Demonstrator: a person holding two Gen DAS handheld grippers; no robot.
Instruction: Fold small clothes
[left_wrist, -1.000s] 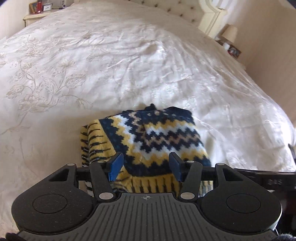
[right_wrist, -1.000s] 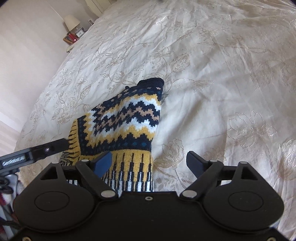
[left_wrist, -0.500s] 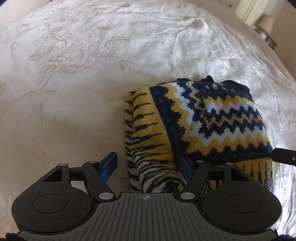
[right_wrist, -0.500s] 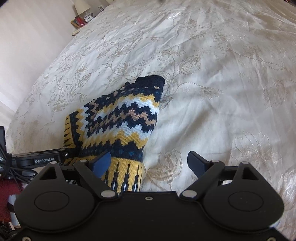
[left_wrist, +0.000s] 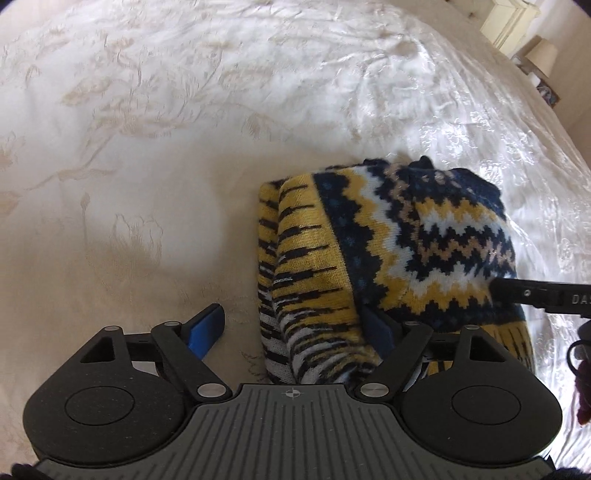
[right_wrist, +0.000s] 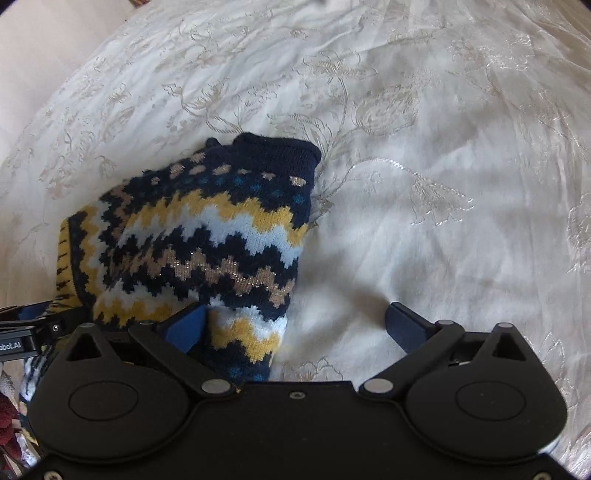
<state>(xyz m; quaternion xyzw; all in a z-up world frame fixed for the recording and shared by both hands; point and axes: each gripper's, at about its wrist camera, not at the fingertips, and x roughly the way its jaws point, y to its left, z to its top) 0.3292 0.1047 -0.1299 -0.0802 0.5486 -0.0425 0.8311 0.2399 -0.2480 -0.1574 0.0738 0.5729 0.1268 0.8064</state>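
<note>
While lying folded into a compact bundle on the cream embroidered bedspread (left_wrist: 155, 155), the knitted sweater (left_wrist: 424, 240) is showing its navy, yellow, white and tan zigzag bands on top and its yellow-and-black striped ribbing along the near and left edges. From the right wrist view, the same sweater (right_wrist: 207, 236) is sitting in the left half of the frame, its dark navy end pointing away from the camera.

The left gripper (left_wrist: 291, 326) is standing with its fingers spread wide: the left blue pad (left_wrist: 207, 328) is resting over bare bedspread just beside the bundle, while the right finger is tucking into a crease of the knit, so the striped ribbing is lying between the two. The right gripper (right_wrist: 295, 326) is likewise standing spread apart, its left pad (right_wrist: 186, 326) touching the top of the sweater and its right pad (right_wrist: 402, 325) hovering over the bedspread (right_wrist: 443, 166), with the sweater's near right corner between them. Neither gripper is pinching the fabric.

A bedside lamp (left_wrist: 541, 55) is appearing at the far upper right of the left wrist view.
</note>
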